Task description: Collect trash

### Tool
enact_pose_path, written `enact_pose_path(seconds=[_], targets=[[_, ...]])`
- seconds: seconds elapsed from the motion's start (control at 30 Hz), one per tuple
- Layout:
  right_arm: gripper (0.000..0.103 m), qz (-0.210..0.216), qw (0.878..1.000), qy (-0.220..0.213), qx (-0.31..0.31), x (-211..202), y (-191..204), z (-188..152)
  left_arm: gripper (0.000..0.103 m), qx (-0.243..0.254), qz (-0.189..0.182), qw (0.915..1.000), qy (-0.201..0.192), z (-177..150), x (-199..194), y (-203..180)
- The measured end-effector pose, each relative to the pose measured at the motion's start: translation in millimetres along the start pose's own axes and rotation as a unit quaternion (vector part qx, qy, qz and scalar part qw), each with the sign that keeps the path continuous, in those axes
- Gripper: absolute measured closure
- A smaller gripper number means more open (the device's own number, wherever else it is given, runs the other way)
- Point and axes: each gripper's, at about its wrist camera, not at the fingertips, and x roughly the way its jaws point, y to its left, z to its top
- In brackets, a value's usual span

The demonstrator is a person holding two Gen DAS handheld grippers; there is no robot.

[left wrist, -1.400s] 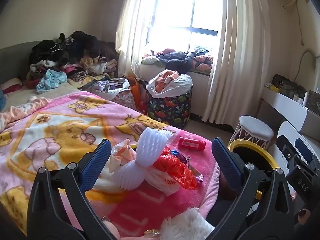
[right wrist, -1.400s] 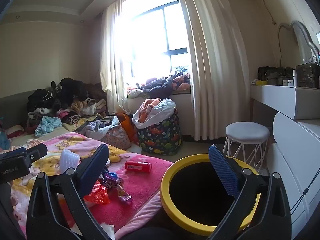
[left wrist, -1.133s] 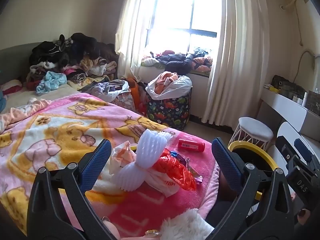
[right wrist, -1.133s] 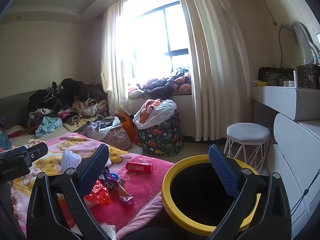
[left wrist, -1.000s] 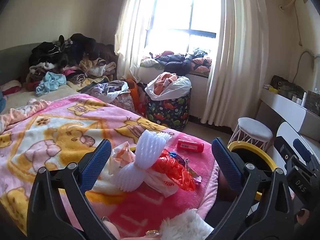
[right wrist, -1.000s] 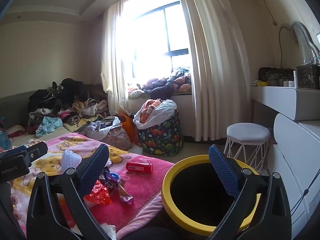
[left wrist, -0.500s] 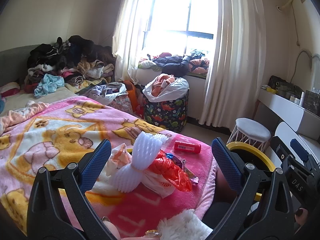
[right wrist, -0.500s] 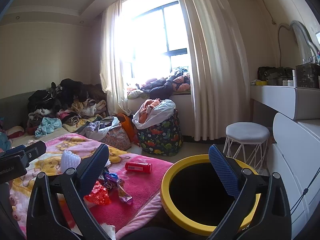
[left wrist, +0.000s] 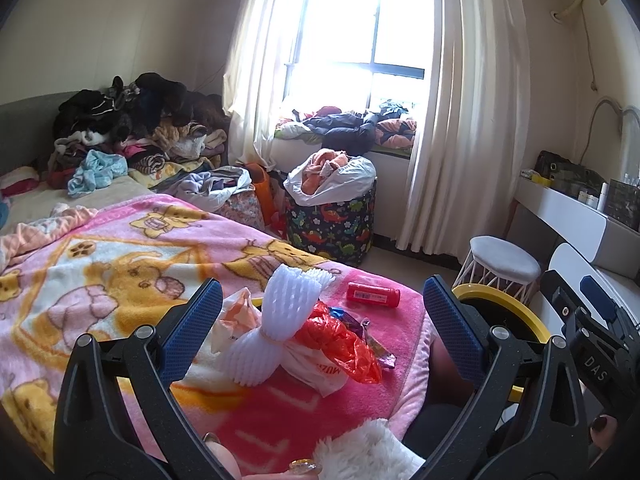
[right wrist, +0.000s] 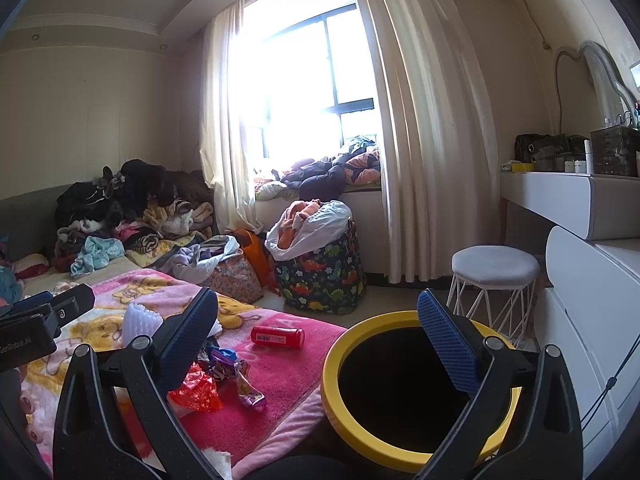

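Note:
Trash lies on the pink blanket [left wrist: 120, 264]: a white foam net [left wrist: 276, 328], a red plastic bag [left wrist: 340, 340], a white bag [left wrist: 316, 368], foil wrappers [right wrist: 244, 384] and a red tube [left wrist: 373, 294]. My left gripper [left wrist: 320, 320] hovers open above this pile, touching nothing. My right gripper [right wrist: 316, 336] is open and empty, its right finger over the yellow-rimmed bin [right wrist: 360, 436], whose black inside shows nothing. The red tube [right wrist: 277, 337] lies between the pile and the bin.
A dinosaur-print basket [left wrist: 332, 224] full of laundry stands by the curtain [left wrist: 452, 120]. A white stool [right wrist: 494, 276] and white dresser [right wrist: 592, 300] are on the right. Heaps of clothes [left wrist: 132, 128] cover the far bed end. A hand shows at the bottom [left wrist: 220, 456].
Both grippers have stayed open. The left view has shifted slightly, with the trash pile sliding a little left; the right view is almost unchanged.

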Motion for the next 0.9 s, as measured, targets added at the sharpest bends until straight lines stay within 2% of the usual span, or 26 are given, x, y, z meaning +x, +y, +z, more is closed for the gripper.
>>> enact_pose_path(seconds=[0.73,0.9], targets=[[0.006,0.008,1.000,0.006,-0.001,0.9,1.3,-0.8,0.011,0.000,-0.002,1.0000,-0.002,-1.7,-1.5,1.7],[0.006,0.036,0.999,0.022,-0.005,6.9,9.1,-5.9,0.011,-0.002,0.005,1.0000,-0.002,-0.6,-2.1,3.0]])
